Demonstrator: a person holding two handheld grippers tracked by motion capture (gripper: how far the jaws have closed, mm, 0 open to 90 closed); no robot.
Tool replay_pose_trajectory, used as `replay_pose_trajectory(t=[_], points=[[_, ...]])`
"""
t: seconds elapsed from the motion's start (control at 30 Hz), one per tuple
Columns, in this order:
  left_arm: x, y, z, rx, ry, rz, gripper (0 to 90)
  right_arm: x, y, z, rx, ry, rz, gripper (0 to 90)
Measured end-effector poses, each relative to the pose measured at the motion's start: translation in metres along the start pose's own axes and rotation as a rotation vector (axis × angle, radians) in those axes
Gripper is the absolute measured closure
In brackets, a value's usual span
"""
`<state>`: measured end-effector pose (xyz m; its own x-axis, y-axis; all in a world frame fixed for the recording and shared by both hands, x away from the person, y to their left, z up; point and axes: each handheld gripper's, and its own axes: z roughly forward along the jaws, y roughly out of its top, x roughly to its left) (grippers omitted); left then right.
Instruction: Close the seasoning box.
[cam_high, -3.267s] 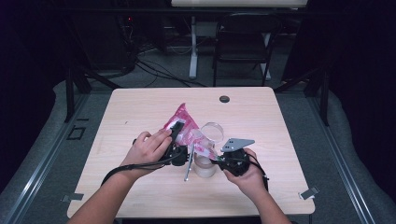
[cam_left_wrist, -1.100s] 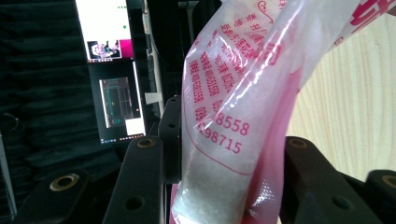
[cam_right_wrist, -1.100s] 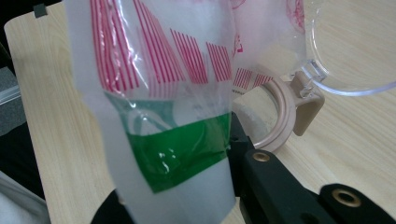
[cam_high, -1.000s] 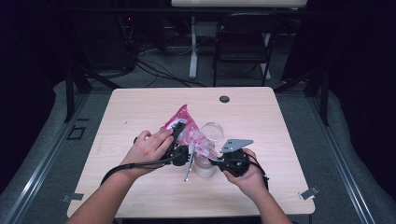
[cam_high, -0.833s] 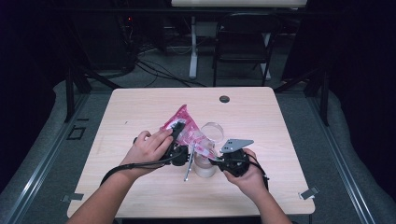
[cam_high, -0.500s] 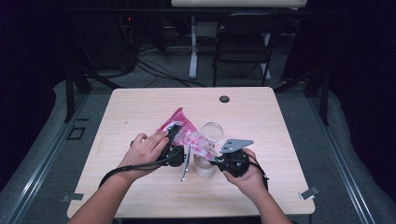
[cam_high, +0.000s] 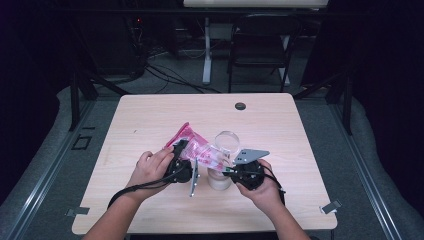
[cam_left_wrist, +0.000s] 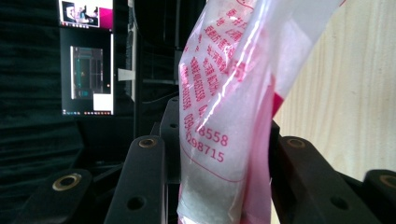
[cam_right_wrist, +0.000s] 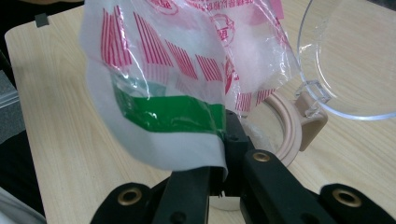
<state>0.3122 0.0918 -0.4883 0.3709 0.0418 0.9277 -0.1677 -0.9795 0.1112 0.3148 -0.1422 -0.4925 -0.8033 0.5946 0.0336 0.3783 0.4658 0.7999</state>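
1. The room around the work is dark, with black curtains at the sides, a grey floor (cam_high: 45, 165) and a tangle of cables on it beyond the table.
2. A folding chair (cam_high: 261, 47) stands behind the table, next to a pale upright stand (cam_high: 206, 55).
3. The table (cam_high: 150, 115) is light wood with rounded corners; a round dark grommet (cam_high: 240, 106) sits near its far edge.
4. A pink-and-clear printed plastic bag (cam_high: 200, 150), with white grains inside, hangs over the table's near middle between the two hands, its far end resting toward the wood.
5. A clear jar (cam_high: 220, 177) with a beige rim stands just under the bag's right end, its round clear lid (cam_high: 227, 141) hinged up behind it.
6. The left gripper (cam_high: 181, 167), held in the left hand (cam_high: 152, 167), has its jaws partly closed, squeezing the bag's filled part between them.
7. The right gripper (cam_high: 235, 172), in the right hand (cam_high: 262, 187), is clamped tight on the bag's white, green-banded edge beside the jar.
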Motion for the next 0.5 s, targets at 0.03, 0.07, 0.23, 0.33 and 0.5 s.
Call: replay_pose_trajectory(t=[0.03, 0.07, 0.23, 0.33, 0.5], points=[[-0.002, 0.0, 0.0, 0.006, 0.002, -0.005, 66.3, 0.0, 0.0, 0.0, 0.0, -0.001, 0.0, 90.0], [-0.003, -0.001, 0.0, 0.006, 0.0, -0.013, 66.1, 0.0, 0.0, 0.0, -0.002, -0.002, 0.001, 90.0], [-0.009, -0.002, 0.0, 0.009, 0.003, -0.057, 66.1, 0.001, 0.001, 0.001, 0.002, -0.006, -0.001, 90.0], [-0.014, -0.003, 0.001, 0.005, 0.007, -0.093, 66.1, 0.002, 0.001, 0.002, 0.002, -0.011, -0.004, 90.0], [-0.024, -0.005, 0.0, -0.004, 0.004, -0.138, 66.5, 0.005, 0.001, 0.005, 0.004, -0.019, -0.012, 90.0]])
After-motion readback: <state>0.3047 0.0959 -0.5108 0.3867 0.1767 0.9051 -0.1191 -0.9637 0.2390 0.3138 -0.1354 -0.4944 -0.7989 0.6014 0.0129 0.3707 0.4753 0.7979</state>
